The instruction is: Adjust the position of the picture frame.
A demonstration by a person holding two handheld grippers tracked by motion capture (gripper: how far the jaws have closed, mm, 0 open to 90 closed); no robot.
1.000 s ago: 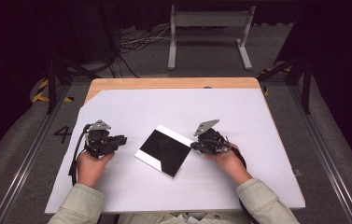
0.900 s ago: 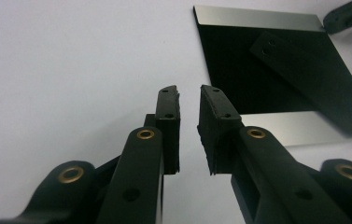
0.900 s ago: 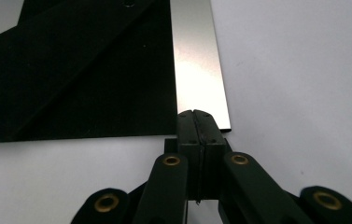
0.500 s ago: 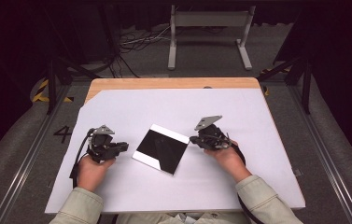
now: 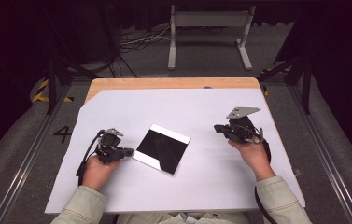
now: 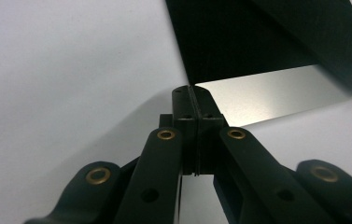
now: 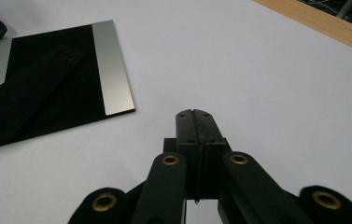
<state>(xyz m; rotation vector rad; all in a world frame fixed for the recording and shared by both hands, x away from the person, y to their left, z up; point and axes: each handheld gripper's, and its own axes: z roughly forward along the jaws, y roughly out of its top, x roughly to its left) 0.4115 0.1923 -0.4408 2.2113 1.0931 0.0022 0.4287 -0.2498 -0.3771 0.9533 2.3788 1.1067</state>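
A black square picture frame (image 5: 162, 148) with silver side strips lies back-up on the white sheet (image 5: 173, 107). My left gripper (image 5: 129, 151) rests low at the frame's left corner. In the left gripper view its jaws (image 6: 193, 88) have just been closing and now stand shut with nothing between them, tips at the edge of the frame (image 6: 239, 42). My right gripper (image 5: 217, 127) hovers well to the right of the frame, pointing left. Its jaws (image 7: 195, 113) are shut and empty over bare sheet, the frame (image 7: 38, 93) lying farther off.
The frame's back carries a flat black stand strip (image 7: 29, 88). The wooden table edge (image 5: 173, 83) shows beyond the sheet. A metal stand (image 5: 208, 28) and cables sit on the floor behind the table. Rails run along both sides.
My right gripper has drawn away from the frame's right edge, rightwards and a little up. My left gripper has sunk slightly at the frame's left corner and its jaws have closed.
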